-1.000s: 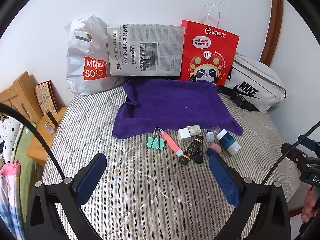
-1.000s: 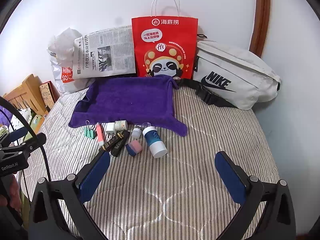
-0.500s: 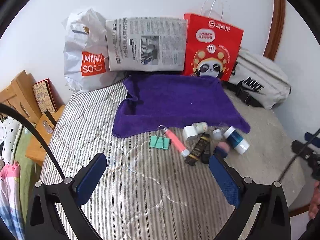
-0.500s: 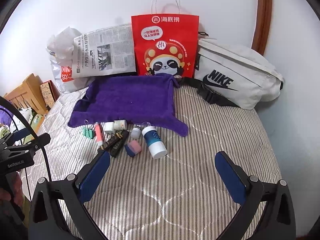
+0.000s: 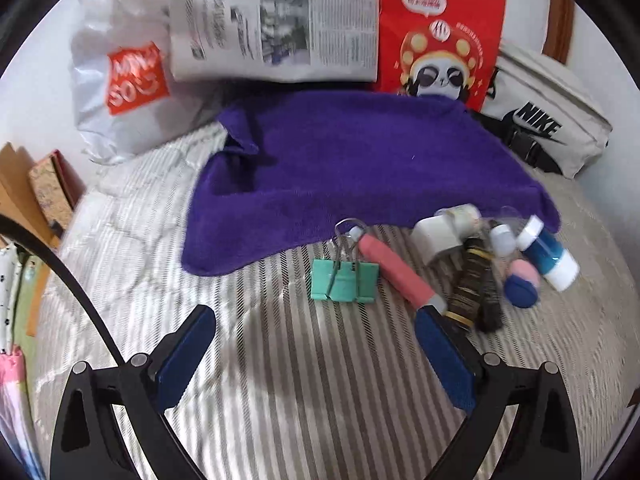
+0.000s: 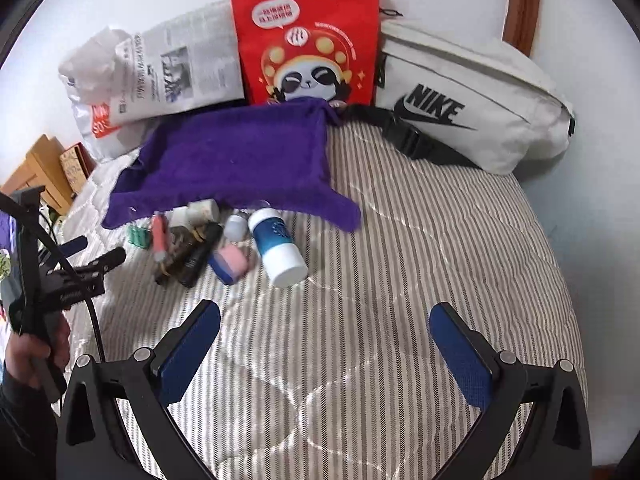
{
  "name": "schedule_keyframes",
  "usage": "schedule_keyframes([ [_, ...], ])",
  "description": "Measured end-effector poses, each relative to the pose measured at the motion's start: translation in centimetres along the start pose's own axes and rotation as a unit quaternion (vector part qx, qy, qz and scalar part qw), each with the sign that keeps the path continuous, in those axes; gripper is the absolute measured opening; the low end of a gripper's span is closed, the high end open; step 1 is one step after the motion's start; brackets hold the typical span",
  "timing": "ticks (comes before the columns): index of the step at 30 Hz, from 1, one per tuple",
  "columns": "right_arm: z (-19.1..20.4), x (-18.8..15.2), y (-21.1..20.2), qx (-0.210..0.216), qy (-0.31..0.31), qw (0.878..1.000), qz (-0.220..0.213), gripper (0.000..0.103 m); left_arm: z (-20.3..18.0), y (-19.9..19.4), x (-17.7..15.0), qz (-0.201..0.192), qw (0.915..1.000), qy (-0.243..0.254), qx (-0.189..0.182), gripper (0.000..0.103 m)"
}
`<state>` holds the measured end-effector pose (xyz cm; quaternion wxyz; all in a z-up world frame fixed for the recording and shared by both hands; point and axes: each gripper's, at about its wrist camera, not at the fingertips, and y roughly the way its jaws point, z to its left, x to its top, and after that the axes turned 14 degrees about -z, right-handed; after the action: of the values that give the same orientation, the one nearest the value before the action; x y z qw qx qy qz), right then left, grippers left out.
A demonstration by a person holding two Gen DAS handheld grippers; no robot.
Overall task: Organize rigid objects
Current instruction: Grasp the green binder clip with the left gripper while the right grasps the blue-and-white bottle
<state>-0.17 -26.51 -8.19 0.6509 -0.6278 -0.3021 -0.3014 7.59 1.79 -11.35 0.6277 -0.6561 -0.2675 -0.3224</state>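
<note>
A row of small items lies on the striped bed just in front of a purple towel (image 5: 360, 160) (image 6: 240, 156): a green binder clip (image 5: 345, 280), a pink tube (image 5: 394, 270), dark brown tubes (image 5: 472, 284), a white cap (image 5: 436, 236), a pink-and-blue sponge case (image 5: 520, 284) (image 6: 230, 262) and a blue-and-white bottle (image 5: 550, 252) (image 6: 276, 246). My left gripper (image 5: 316, 356) is open, low over the bed just short of the clip and pink tube. My right gripper (image 6: 324, 352) is open, behind and right of the bottle. Nothing is held.
Along the wall stand a white plastic shopping bag (image 5: 120, 84), a newspaper (image 5: 280, 24), a red paper bag (image 6: 308, 40) and a white Nike waist bag (image 6: 468, 108). A wooden bedside stand (image 5: 24, 200) is at the left. A hand (image 6: 28, 356) holds the left gripper.
My left gripper has moved forward and down toward the clip and pink tube. My right gripper has also closed in on the items. Both stay open.
</note>
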Motion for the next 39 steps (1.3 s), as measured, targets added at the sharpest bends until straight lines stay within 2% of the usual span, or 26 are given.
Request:
schedule_keyframes([
  [4, -0.5, -0.3, 1.0, -0.009, 0.006, 1.000, 0.009, 0.103, 0.2, 2.2, -0.2, 0.009, 0.9998, 0.011, -0.010, 0.089],
  [11, -0.8, -0.7, 2.7, -0.025, 0.006, 0.999, 0.025, 0.103, 0.0, 3.6, 0.0, 0.004, 0.9989, 0.015, -0.044, 0.082],
  [14, -0.6, -0.8, 3.5, -0.026, 0.000, 0.999, 0.031, 0.103, -0.5, 3.8, 0.0, -0.005, 0.9986, 0.037, -0.038, 0.075],
  [19, 0.2, -0.7, 4.2, -0.017, -0.015, 0.999, 0.031, 0.103, -0.3, 3.7, 0.3, -0.011, 0.9982, 0.039, -0.044, 0.047],
  [21, 0.7, -0.5, 4.6, -0.012, -0.022, 0.999, 0.025, 0.103, -0.6, 3.6, 0.3, -0.014, 0.9979, 0.044, -0.045, 0.039],
  [26, 1.9, 0.4, 6.2, 0.009, -0.046, 0.999, 0.003, 0.098, -0.7, 3.5, 0.3, -0.014, 0.9979, 0.046, -0.043, 0.039],
  [29, 2.4, 0.9, 7.5, 0.036, -0.050, 0.998, -0.001, 0.094, -0.6, 3.5, 0.3, -0.014, 0.9979, 0.044, -0.045, 0.039],
  [31, 2.8, 1.1, 8.6, 0.057, -0.054, 0.997, 0.003, 0.088, -0.6, 3.6, 0.3, -0.014, 0.9979, 0.044, -0.045, 0.039],
  [32, 3.1, 1.0, 9.1, 0.061, -0.059, 0.996, 0.004, 0.080, -0.6, 3.6, 0.3, -0.014, 0.9979, 0.044, -0.045, 0.039],
  [36, 3.6, 0.5, 11.3, 0.077, -0.068, 0.994, 0.024, 0.064, -0.6, 3.5, 0.2, -0.014, 0.9979, 0.043, -0.045, 0.040],
  [39, 4.1, 0.1, 12.7, 0.092, -0.071, 0.992, 0.039, 0.060, -0.6, 3.6, 0.3, -0.014, 0.9979, 0.043, -0.046, 0.040],
])
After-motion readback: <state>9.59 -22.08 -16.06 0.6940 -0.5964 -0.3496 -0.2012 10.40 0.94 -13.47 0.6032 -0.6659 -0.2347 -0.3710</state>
